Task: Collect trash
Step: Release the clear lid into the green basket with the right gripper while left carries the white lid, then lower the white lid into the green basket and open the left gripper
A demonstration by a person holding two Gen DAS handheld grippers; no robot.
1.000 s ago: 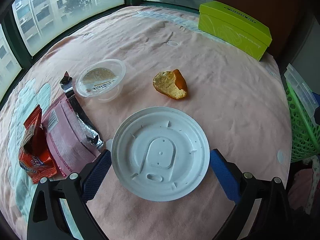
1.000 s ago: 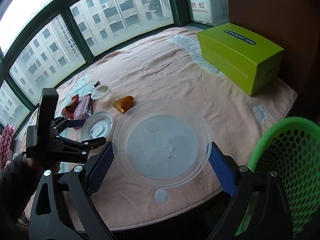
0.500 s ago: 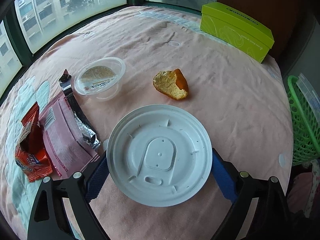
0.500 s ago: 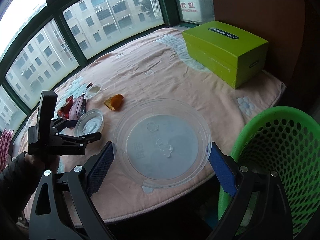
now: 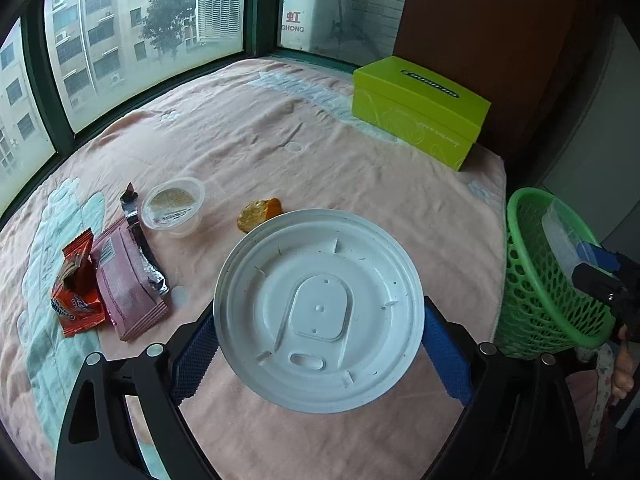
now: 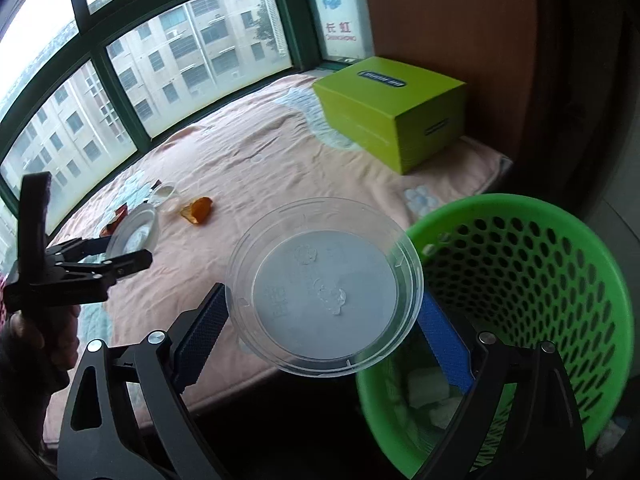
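My left gripper (image 5: 318,338) is shut on a white round plastic lid (image 5: 320,308) and holds it above the pink cloth. My right gripper (image 6: 324,320) is shut on a clear round plastic container (image 6: 324,284) at the left rim of the green perforated basket (image 6: 532,280), which stands off the table's right edge; it also shows in the left wrist view (image 5: 536,272). On the cloth lie an orange peel piece (image 5: 258,214), a small clear cup (image 5: 173,206), a pink wrapper (image 5: 124,284) and an orange-red wrapper (image 5: 74,288).
A lime-green box (image 5: 420,110) stands at the back right of the table (image 5: 280,128), near a brown wall. Windows run along the back and left. White scraps lie in the basket's bottom (image 6: 428,392).
My left gripper has lifted the white lid off the cloth and pulled back. My right gripper has carried the clear container right, to the basket's rim.
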